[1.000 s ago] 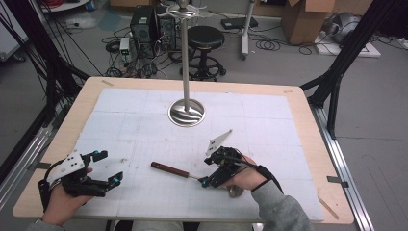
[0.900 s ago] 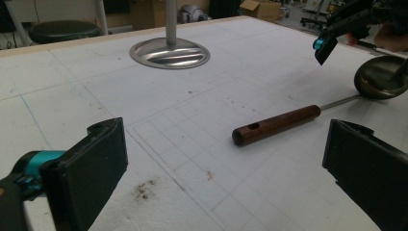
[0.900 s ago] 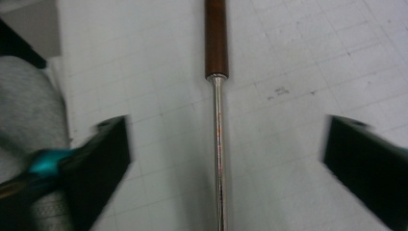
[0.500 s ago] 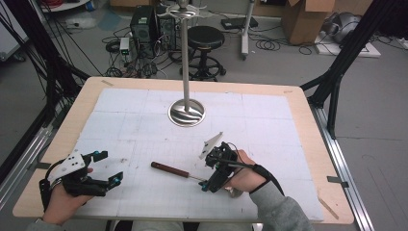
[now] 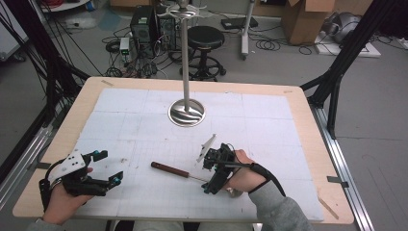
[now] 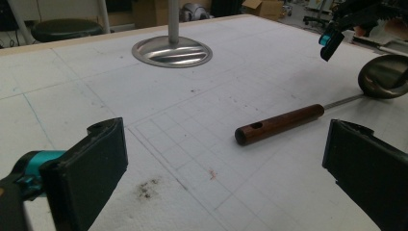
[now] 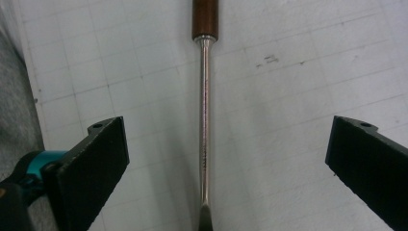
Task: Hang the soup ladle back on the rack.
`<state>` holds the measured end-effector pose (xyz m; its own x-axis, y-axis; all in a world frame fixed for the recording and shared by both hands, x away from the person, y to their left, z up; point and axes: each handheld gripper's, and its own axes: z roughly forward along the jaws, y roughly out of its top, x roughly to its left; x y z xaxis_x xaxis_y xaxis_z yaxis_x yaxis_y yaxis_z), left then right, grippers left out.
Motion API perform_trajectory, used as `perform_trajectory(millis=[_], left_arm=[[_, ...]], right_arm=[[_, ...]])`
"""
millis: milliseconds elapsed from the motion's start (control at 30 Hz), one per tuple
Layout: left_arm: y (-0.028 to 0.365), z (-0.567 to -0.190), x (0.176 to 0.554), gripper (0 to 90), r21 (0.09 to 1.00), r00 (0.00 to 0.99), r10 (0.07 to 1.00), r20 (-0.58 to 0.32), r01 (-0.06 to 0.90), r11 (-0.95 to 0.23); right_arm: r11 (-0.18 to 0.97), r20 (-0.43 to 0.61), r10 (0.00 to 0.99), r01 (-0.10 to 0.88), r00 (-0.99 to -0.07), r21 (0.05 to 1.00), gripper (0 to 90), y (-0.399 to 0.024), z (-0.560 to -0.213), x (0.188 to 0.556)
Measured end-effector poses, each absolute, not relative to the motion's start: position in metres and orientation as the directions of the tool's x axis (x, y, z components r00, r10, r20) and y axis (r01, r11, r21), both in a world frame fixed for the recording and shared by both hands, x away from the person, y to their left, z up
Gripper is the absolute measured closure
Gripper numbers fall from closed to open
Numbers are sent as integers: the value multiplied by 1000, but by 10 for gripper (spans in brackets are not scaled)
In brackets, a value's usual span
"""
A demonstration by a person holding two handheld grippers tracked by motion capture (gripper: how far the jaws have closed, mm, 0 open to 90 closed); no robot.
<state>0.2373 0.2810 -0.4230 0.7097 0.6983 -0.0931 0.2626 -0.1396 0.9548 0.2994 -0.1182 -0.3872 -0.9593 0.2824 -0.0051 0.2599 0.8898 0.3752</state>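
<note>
On the table (image 5: 308, 139) there is one ladle (image 5: 169, 169) with a wooden handle, one white gridded mat (image 5: 125, 120) and one metal stand (image 5: 185, 86), a single pole on a single round base. Two grippers are over the mat: one left gripper (image 5: 107, 166) and one right gripper (image 5: 208, 177), each with two black jaws. Behind the table stand one black stool (image 5: 205, 36) and two cardboard boxes (image 5: 302, 19).

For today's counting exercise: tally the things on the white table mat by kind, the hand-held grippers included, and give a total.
Ladle: 1
Metal stand with round base: 1
Hand-held grippers, left gripper and right gripper: 2
Total: 4
</note>
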Motion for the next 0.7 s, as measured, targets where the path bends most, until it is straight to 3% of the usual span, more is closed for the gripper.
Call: perform_trajectory(millis=[67, 267, 367, 500, 700], left_arm=[[281, -423, 237, 24, 955, 709, 699, -95, 263, -138], [281, -423, 238, 24, 953, 713, 695, -93, 265, -144], [281, -423, 238, 24, 955, 713, 695, -93, 261, -140], [283, -420, 236, 24, 959, 709, 699, -92, 252, -129], [282, -421, 237, 24, 957, 713, 695, -92, 256, -136]], right_arm=[[896, 34, 266, 260, -963, 361, 3, -116, -390, 298], [928, -12, 250, 236, -968, 287, 61, -110, -400, 296], [938, -30, 250, 235, -968, 253, 223, -111, -402, 297], [938, 6, 243, 236, -970, 254, 371, -114, -403, 298], [948, -3, 258, 252, -966, 194, 538, -113, -406, 297]])
